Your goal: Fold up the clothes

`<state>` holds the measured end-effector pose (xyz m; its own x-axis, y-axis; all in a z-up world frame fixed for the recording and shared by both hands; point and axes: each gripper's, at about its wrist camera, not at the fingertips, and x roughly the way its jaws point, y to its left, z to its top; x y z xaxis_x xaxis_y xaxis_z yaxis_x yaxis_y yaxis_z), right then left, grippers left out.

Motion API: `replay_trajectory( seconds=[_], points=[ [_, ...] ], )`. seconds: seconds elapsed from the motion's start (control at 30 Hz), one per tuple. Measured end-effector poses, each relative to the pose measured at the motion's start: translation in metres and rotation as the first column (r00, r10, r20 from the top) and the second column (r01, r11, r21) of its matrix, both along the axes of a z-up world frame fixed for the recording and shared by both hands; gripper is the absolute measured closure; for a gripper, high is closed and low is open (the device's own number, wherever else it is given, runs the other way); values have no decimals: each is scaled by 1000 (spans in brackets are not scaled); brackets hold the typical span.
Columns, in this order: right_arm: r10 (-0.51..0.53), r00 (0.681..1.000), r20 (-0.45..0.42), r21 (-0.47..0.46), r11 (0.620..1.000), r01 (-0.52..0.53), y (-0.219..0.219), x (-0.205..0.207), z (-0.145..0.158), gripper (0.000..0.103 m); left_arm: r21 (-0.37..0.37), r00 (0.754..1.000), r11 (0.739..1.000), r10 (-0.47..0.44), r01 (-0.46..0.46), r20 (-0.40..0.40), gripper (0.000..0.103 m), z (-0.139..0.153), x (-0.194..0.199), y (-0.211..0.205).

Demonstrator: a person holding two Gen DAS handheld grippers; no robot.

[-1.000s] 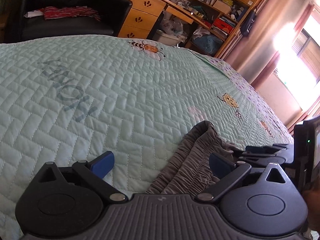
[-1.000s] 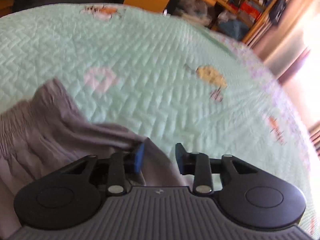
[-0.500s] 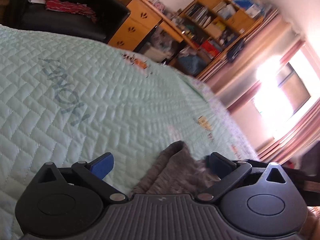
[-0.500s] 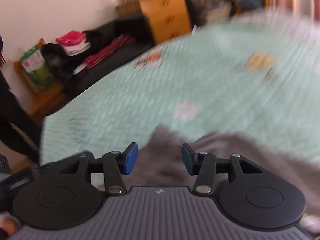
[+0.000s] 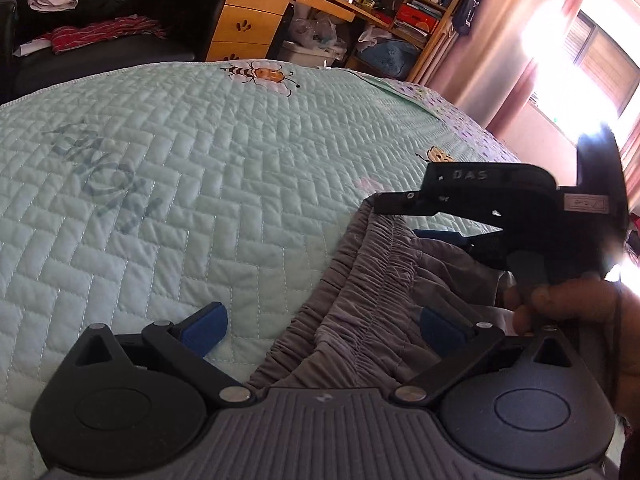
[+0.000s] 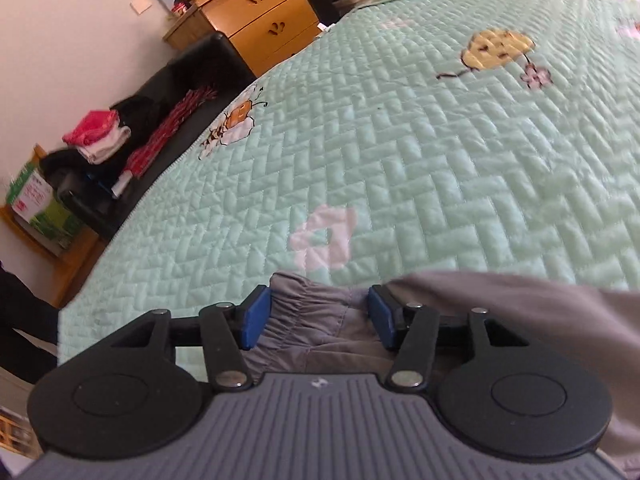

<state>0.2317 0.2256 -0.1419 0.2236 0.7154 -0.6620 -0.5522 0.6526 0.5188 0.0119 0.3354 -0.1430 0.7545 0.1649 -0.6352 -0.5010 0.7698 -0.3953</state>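
A grey garment with a gathered elastic waistband (image 5: 372, 284) lies bunched on the mint quilted bedspread (image 5: 200, 168). My left gripper (image 5: 320, 326) is wide open, its blue pads either side of the waistband. My right gripper shows in the left wrist view (image 5: 460, 220) above the far end of the waistband. In the right wrist view the right gripper (image 6: 316, 316) is open with the grey fabric (image 6: 312, 320) between its pads, not clamped.
A black sofa (image 5: 100, 48) with red and white clothes stands beyond the bed's far edge. Wooden drawers (image 5: 248, 20) and cluttered shelves (image 5: 400, 8) line the back wall. A bright window (image 5: 580, 52) is at the right. The quilt stretches wide to the left.
Both cameras have swung and settled. The right gripper has come over the waistband's far end and opened wider around the fabric. The left gripper stays open.
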Motion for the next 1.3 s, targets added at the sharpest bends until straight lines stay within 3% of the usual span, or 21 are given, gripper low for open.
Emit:
replay_trajectory(
  seconds=[0.03, 0.1, 0.17, 0.23, 0.3, 0.37, 0.47, 0.5, 0.63, 0.7, 0.77, 0.87, 0.93, 1.0, 1.13, 1.2, 1.27, 1.3],
  points=[
    [-19, 1000, -4, 36, 999, 19, -8, -2, 4, 45, -25, 1000, 1000, 10, -9, 24, 1, 1, -6, 5],
    [-54, 998, -9, 147, 988, 55, -27, -13, 16, 45, -117, 988, 992, 55, -38, 147, 2, 4, -26, 17],
    [-96, 995, -8, 285, 954, 95, -51, -32, 31, 43, -197, 942, 977, 144, -86, 303, 1, 10, -55, 33],
    [-91, 995, -46, 399, 911, 102, -71, -54, 37, 37, -202, 906, 966, 228, -164, 355, 1, 15, -74, 40],
    [-56, 993, -104, 471, 877, 99, -84, -80, 37, 35, -211, 897, 955, 271, -206, 350, 1, 14, -81, 47],
    [4, 990, -141, 494, 867, 67, -83, -108, 27, 33, -226, 900, 949, 286, -219, 330, 1, 9, -84, 52],
    [73, 967, -246, 389, 921, 29, -64, -132, -7, 28, -230, 904, 944, 300, -236, 304, 1, 5, -85, 57],
    [68, 969, -239, 389, 921, 31, -66, -135, -7, 32, -230, 907, 945, 296, -232, 299, 1, 4, -83, 57],
    [48, 976, -213, 390, 920, 40, -73, -145, -11, 32, -224, 914, 951, 277, -215, 298, 1, 5, -82, 51],
    [23, 985, -171, 423, 904, 52, -90, -147, 3, 32, -194, 916, 961, 251, -197, 315, 1, 10, -81, 44],
    [-10, 992, -123, 453, 889, 65, -115, -148, 19, 32, -137, 921, 979, 187, -148, 341, 1, 19, -76, 30],
    [-113, 990, -87, 488, 861, 141, -168, -155, 31, 30, -35, 944, 999, 21, -10, 328, 1, 27, -56, 3],
    [-191, 976, -105, 498, 839, 218, -200, -160, 29, 28, -13, 957, 996, -78, 85, 279, 1, 22, -39, -13],
    [-257, 958, -129, 488, 824, 287, -228, -162, 26, 28, -44, 963, 984, -158, 172, 217, 1, 13, -21, -20],
    [-363, 921, -145, 457, 801, 387, -270, -171, 22, 28, 3, 999, 999, -47, 47, 18, 3, -5, -8, -19],
    [-395, 907, -145, 446, 792, 416, -280, -173, 21, 28, 13, 999, 999, 40, -40, -9, 5, -8, -13, -8],
    [-417, 898, -140, 444, 785, 433, -286, -177, 17, 28, -24, 998, 998, 56, -55, 32, 6, -5, -23, 1],
    [-426, 895, -134, 442, 782, 439, -287, -177, 15, 28, -9, 996, 998, 66, -66, 60, 6, 0, -28, -2]
  ],
)
